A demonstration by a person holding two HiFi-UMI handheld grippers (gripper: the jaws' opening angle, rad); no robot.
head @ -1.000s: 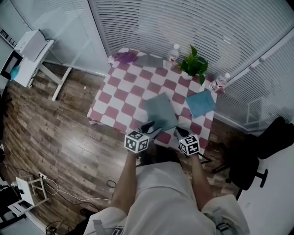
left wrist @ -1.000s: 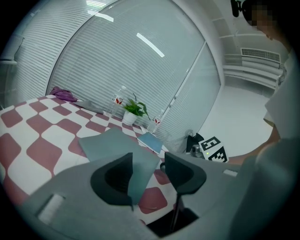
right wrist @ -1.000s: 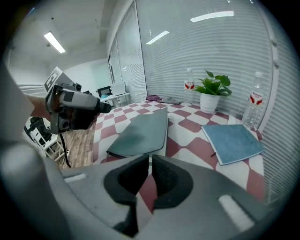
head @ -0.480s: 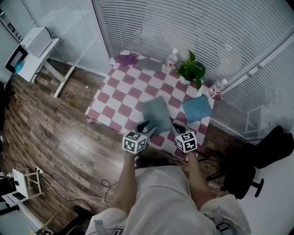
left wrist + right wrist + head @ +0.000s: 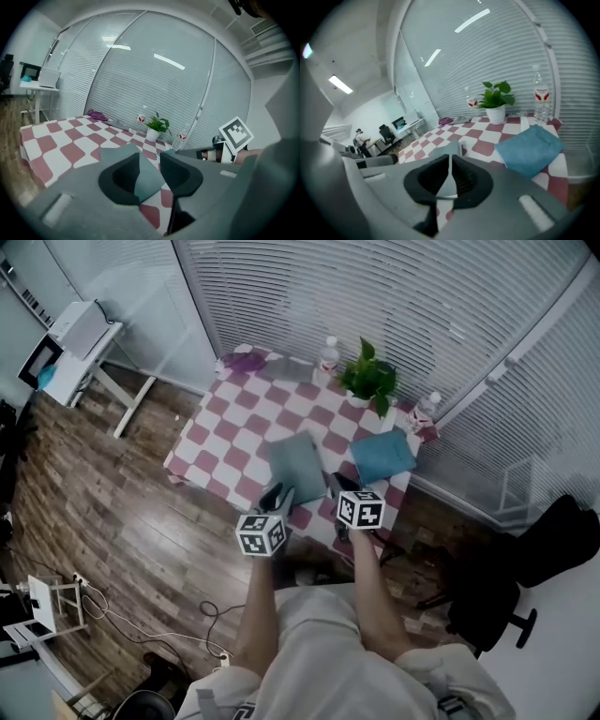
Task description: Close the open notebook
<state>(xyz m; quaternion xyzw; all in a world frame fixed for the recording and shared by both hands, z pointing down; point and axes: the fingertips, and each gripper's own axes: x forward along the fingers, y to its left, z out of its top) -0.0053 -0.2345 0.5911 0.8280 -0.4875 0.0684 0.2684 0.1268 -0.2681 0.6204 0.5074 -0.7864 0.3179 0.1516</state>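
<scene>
Head view: notebook (image 5: pixel 298 465) on checkered table (image 5: pixel 220 432), wood floor (image 5: pixel 112 512), blinds (image 5: pixel 375 287)

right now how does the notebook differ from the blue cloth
Colour: the notebook is grey-green, the blue cloth bright blue.
Place: the notebook lies mid-table toward the near edge; the cloth lies to its right, by the table's edge.
Surface: the notebook's cover looks smooth and stiff; the cloth looks soft and nubby.
Both lie flat on the checked table.
</scene>
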